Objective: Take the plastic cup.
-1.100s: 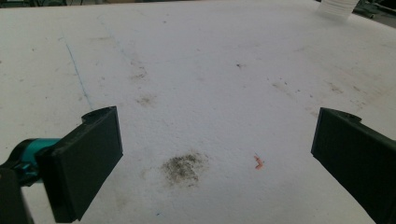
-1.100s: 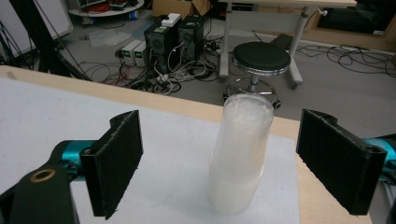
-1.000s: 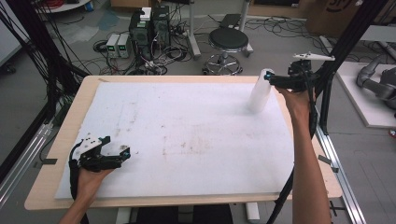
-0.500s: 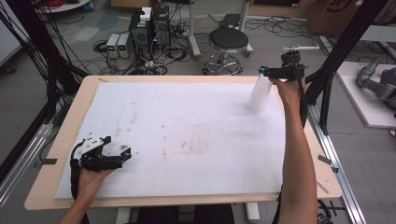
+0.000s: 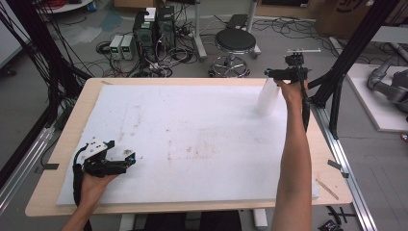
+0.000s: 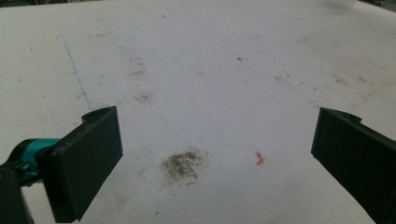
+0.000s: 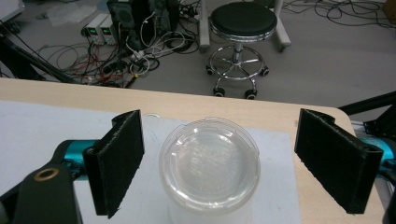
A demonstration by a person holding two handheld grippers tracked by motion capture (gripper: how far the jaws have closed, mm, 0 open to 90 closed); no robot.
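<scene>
A tall translucent white container (image 5: 267, 98) with a clear round lid (image 7: 210, 163) stands upright at the far right of the white foam mat (image 5: 202, 130). My right gripper (image 5: 270, 73) hovers just above its top, open, its jaws spread to either side of the lid (image 7: 222, 128) and apart from it. My left gripper (image 5: 130, 158) rests near the mat's front left corner. It is open and holds nothing, with bare stained mat between its jaws (image 6: 218, 122).
The mat covers a wooden table (image 5: 332, 159). A dark smudge (image 6: 183, 164) and an orange speck (image 6: 259, 158) mark the mat ahead of the left gripper. Behind the table are a black stool (image 5: 235, 43), computer boxes (image 5: 154, 26) and cables. A black frame post (image 5: 337, 91) stands right of the right arm.
My right gripper has moved left and slightly farther away, from beside the container to over its lid. The left gripper has stayed put.
</scene>
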